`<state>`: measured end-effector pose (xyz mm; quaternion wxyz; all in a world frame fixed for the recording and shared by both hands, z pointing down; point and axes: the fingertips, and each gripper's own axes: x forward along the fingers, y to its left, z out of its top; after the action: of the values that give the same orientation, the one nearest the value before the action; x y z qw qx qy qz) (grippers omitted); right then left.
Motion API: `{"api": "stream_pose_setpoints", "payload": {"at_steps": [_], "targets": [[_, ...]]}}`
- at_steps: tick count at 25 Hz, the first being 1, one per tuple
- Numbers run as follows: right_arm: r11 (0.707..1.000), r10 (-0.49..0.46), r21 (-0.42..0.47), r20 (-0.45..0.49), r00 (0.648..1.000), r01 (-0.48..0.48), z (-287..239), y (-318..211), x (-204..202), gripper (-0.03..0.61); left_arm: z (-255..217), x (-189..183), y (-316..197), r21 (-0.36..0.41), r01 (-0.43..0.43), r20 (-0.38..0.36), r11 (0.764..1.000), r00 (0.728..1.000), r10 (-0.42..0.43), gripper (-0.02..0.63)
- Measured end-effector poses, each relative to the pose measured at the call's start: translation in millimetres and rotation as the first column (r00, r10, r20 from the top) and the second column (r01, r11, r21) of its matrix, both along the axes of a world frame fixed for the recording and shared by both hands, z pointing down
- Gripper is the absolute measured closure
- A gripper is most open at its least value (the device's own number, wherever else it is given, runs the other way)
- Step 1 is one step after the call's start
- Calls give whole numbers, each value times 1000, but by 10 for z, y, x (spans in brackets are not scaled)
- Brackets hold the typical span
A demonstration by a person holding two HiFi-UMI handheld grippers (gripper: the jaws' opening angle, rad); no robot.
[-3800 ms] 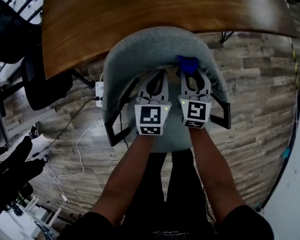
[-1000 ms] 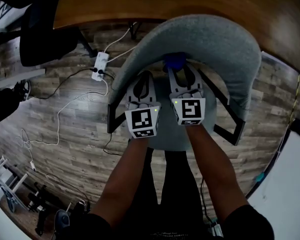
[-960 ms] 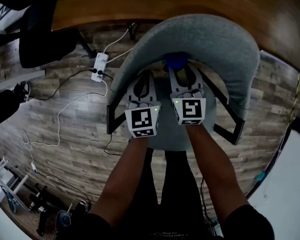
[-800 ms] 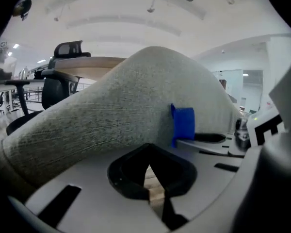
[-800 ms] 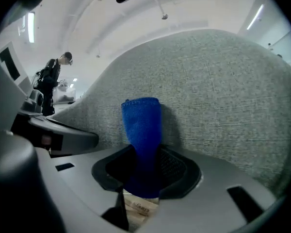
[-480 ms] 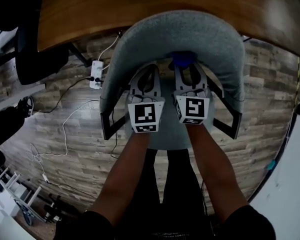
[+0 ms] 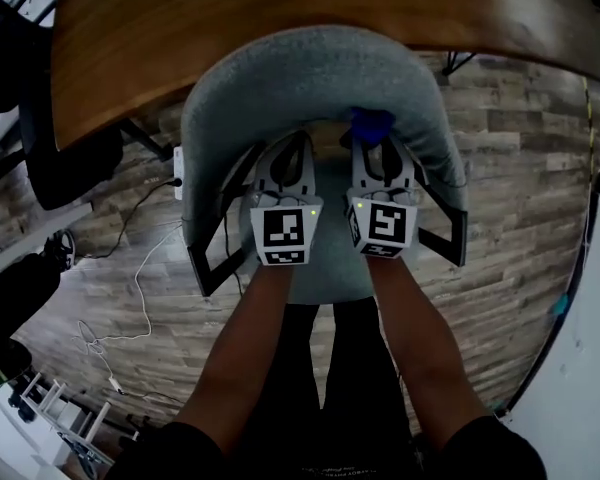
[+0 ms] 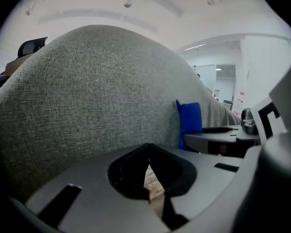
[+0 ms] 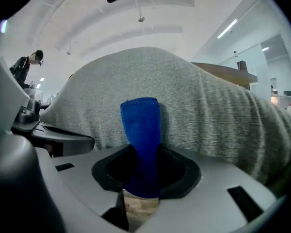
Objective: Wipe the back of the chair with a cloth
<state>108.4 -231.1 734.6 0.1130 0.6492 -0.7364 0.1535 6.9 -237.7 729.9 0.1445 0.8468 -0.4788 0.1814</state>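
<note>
Cloth [image 7: 370, 124], small and blue, is up against the grey chair back [image 7: 310, 68] in the head view, at the tip of the right gripper [image 7: 374, 140]. The left gripper [image 7: 294, 143] is just beside it. In the left gripper view, its jaws are pressed together with nothing in them. In the right gripper view, the jaws squeeze the cloth, which stands up against the chair back.
</note>
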Motion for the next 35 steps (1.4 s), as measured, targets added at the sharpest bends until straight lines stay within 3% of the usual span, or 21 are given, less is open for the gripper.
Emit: {"api": "stream_pose_setpoints", "payload": {"at_steps": [9, 15, 26, 30, 35], "targets": [[988, 152, -15, -5, 988, -152, 23, 238, 421, 443, 27, 541, 195, -9, -133, -18, 991, 991, 133, 611], [967, 253, -21, -22, 967, -254, 75, 494, 726, 443, 35, 820, 327, 7, -220, 8, 975, 975, 220, 611], [930, 364, -40, -15, 931, -364, 51, 936, 991, 443, -46, 982, 630, 2, -293, 10, 956, 956, 293, 611], [934, 354, -40, -20, 935, -355, -81, 1053, 989, 443, -167, 972, 780, -1, -296, 10, 955, 955, 296, 611], [962, 271, -10, -31, 962, -271, -558, 1021, 765, 443, -590, 757, 835, 2, -259, -6, 966, 966, 259, 611]]}}
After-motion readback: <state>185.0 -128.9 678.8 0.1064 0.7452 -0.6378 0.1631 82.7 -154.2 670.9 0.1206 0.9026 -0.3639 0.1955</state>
